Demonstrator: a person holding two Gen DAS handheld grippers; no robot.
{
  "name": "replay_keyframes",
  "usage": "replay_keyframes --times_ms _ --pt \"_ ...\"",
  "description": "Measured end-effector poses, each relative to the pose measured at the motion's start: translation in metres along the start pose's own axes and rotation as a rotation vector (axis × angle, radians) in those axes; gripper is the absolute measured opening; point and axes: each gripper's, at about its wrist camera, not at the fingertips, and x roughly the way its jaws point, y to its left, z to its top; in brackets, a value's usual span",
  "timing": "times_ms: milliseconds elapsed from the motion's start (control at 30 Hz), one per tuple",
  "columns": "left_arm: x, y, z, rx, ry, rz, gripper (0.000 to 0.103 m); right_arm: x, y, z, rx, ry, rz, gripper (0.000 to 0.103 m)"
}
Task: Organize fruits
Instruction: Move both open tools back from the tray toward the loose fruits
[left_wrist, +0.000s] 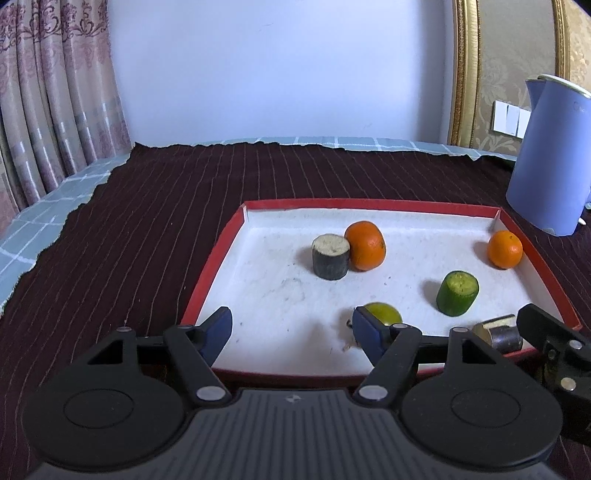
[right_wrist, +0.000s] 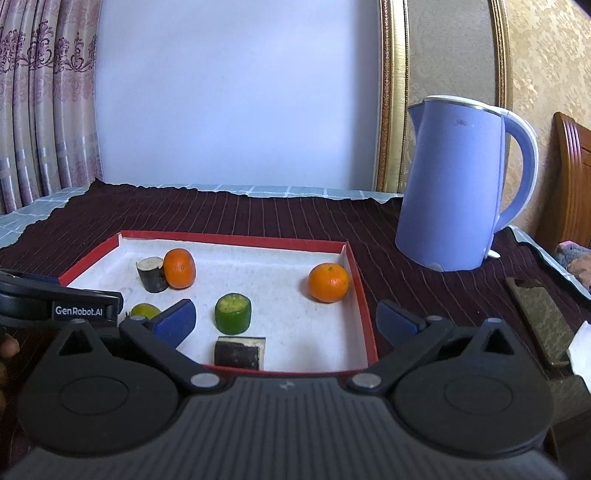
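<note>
All 6 pieces lie inside the red-rimmed tray (right_wrist: 360, 295): 2 oranges (right_wrist: 328, 282), a lime (left_wrist: 384, 313), a green chunk (right_wrist: 233, 313), 2 dark chunks (right_wrist: 239, 352). Both the left gripper (left_wrist: 291, 332) and right gripper (right_wrist: 286, 321) hang empty at its near edge, jaws apart. Gathering looks finished.

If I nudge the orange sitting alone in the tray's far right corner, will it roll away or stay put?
The lone orange is round, so it would probably roll on the flat white tray floor. It sits close to the right wall near the far corner, which likely stops it that way; a push leftwards has open floor. Its skin looks smooth, so the pads may slip.
</note>
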Motion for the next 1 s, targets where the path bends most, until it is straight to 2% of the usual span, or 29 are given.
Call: replay_keyframes --times_ms 1000 --pt "-0.024 0.008 -0.022 0.0 -0.019 0.018 0.072 -0.034 0.005 -0.025 -0.048 -0.004 0.022 0.103"
